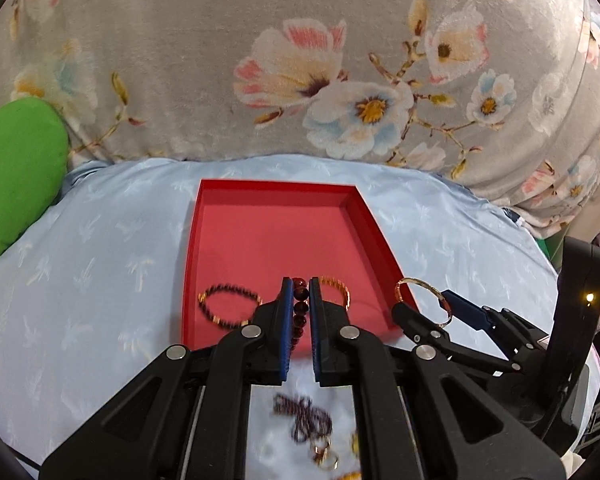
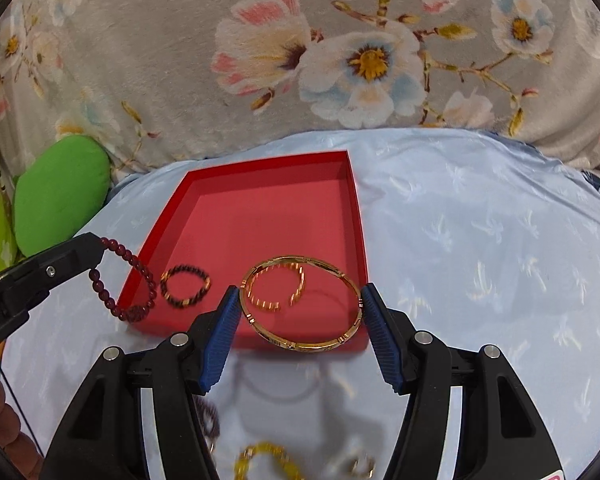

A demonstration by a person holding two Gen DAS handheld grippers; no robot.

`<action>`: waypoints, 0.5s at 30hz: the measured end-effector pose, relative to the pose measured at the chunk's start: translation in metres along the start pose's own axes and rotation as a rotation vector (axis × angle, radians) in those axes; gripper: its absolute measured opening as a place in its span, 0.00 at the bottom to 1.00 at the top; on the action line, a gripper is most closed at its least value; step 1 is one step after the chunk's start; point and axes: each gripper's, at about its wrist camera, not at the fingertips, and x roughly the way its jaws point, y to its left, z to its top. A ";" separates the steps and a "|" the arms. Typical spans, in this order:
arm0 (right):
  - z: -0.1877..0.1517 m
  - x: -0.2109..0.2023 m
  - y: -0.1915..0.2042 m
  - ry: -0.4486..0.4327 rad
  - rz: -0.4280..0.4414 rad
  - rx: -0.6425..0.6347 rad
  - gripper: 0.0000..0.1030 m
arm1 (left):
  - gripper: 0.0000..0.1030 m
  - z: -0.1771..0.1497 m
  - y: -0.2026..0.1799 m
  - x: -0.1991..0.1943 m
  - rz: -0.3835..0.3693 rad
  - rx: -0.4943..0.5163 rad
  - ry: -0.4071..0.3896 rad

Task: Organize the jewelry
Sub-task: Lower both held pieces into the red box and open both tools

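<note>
A red tray [image 1: 272, 200] [image 2: 354, 224] lies on the pale blue cloth. In it are a dark beaded bracelet [image 1: 228, 306] [image 2: 185, 285] and a small open gold bracelet [image 1: 338, 290] [image 2: 278, 286]. My left gripper [image 1: 300, 292] [image 2: 96, 250] is shut on a dark red bead bracelet [image 1: 299, 312] [image 2: 126, 280], held over the tray's near left edge. My right gripper [image 2: 300, 300] [image 1: 424, 302] is shut on a large gold bangle [image 2: 300, 304] [image 1: 424, 292], its fingers [image 2: 226, 320] pressing the bangle's two sides, above the tray's near right corner.
More loose jewelry [image 1: 308, 428] [image 2: 268, 460] lies blurred on the cloth near me, below the grippers. A grey floral blanket [image 1: 300, 60] rises behind the tray. A green cushion [image 1: 16, 176] [image 2: 60, 196] sits at the left.
</note>
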 end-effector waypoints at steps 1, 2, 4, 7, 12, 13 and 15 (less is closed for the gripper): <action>0.006 0.005 0.001 -0.002 -0.001 -0.008 0.57 | 0.07 0.007 0.001 0.007 0.003 0.003 0.000; 0.011 0.011 0.003 -0.006 -0.002 -0.017 0.57 | 0.07 0.013 0.001 0.015 0.005 0.006 0.001; 0.022 0.024 0.007 -0.010 -0.005 -0.037 0.57 | 0.07 0.023 0.004 0.030 0.013 0.013 0.006; 0.036 0.046 0.011 -0.003 -0.001 -0.047 0.57 | 0.07 0.036 0.009 0.054 0.025 0.017 0.018; 0.050 0.078 0.010 0.028 0.006 -0.028 0.57 | 0.07 0.048 0.020 0.090 0.045 0.021 0.045; 0.052 0.083 0.010 0.035 0.008 -0.022 0.57 | 0.07 0.048 0.022 0.095 0.047 0.020 0.047; 0.054 0.091 0.011 0.046 0.009 -0.016 0.57 | 0.07 0.050 0.027 0.106 0.052 0.013 0.057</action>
